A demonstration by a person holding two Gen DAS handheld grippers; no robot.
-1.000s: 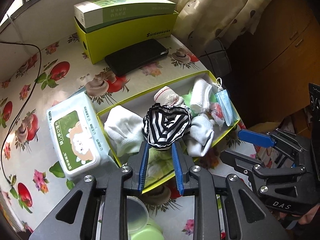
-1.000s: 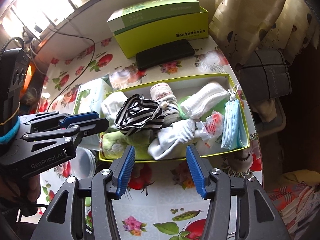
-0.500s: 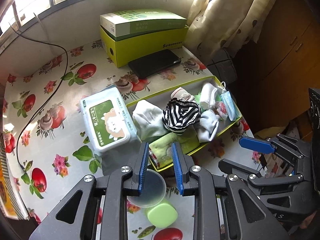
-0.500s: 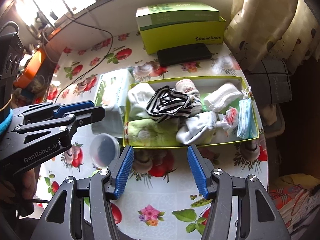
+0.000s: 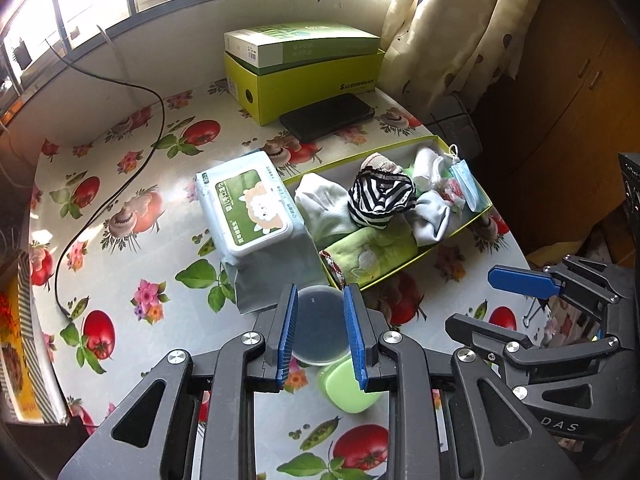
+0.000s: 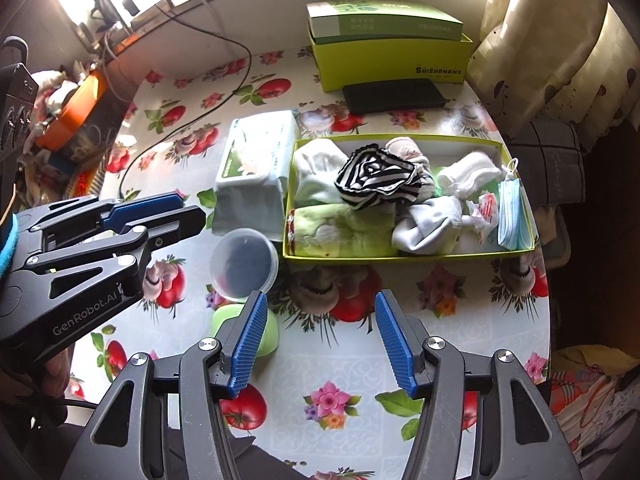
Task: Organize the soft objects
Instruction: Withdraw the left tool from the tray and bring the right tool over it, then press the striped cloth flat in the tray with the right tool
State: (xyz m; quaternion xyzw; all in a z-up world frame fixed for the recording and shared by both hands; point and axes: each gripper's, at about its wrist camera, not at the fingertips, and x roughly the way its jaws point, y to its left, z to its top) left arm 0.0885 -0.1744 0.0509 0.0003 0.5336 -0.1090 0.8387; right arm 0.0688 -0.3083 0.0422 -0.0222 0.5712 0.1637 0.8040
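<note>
Both my claws hang above the table (image 6: 360, 364), tilted steeply down, and neither holds anything. My left gripper (image 5: 320, 336) has its blue pads set narrowly apart with only air between them; seen through that gap is a clear round lid (image 5: 318, 330) on the cloth below, and just nearer than it a pale green soap-like case (image 5: 348, 386). My right gripper (image 6: 320, 344) stands with its pads wide apart over bare flowered oilcloth, nothing in its span.

Just beyond the left claw's tips and slightly to the right begins the shallow yellow-green tray (image 6: 400, 257) that holds the soft things. At its near edge lies a folded green towel (image 5: 372, 252). Behind that, a white cloth (image 5: 320, 204) on the left, a grey sock (image 5: 434, 216) on the right, and a black-and-white striped garment (image 5: 380, 196) heaped on top between them. Farther in are a rolled white sock (image 6: 468, 176) and, standing against the tray's right end wall, a blue face mask (image 6: 510, 216).

Left of the tray and touching it is a pack of wet wipes (image 5: 246, 204). Beyond the tray lies a black phone (image 5: 328, 116), and behind it a yellow-green box (image 5: 316, 84) with a green carton (image 5: 304, 40) stacked on top, by the window wall
</note>
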